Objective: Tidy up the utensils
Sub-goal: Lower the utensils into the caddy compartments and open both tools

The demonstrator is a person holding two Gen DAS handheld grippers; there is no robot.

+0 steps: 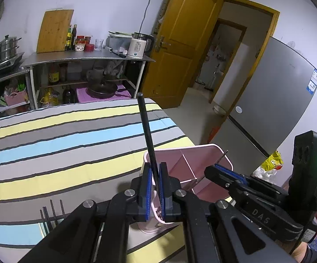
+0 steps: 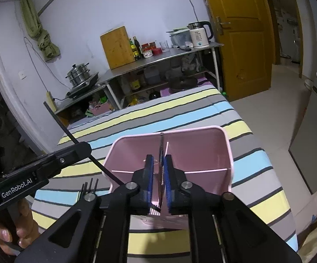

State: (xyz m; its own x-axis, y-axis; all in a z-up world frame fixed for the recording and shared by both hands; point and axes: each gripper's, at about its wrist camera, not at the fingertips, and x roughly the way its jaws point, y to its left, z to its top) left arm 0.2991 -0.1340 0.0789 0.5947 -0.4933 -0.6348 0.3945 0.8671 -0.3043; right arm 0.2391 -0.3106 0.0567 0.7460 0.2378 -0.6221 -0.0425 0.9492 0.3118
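L gripper (image 1: 155, 188) clamped on black chopstick (image 1: 146, 131) | R gripper (image 2: 160, 175) slightly apart, metal utensil (image 2: 161, 146) betw pads | risk: utensil tips outside pink caddy (image 2: 202, 153) divider.

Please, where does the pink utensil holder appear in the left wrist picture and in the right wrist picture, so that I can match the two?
Left wrist view: the pink utensil holder sits low and right of centre, behind the left gripper.
Right wrist view: it fills the lower centre, straight ahead of the right gripper.
Shared landmark: the white kettle on the metal shelf beside the yellow door.
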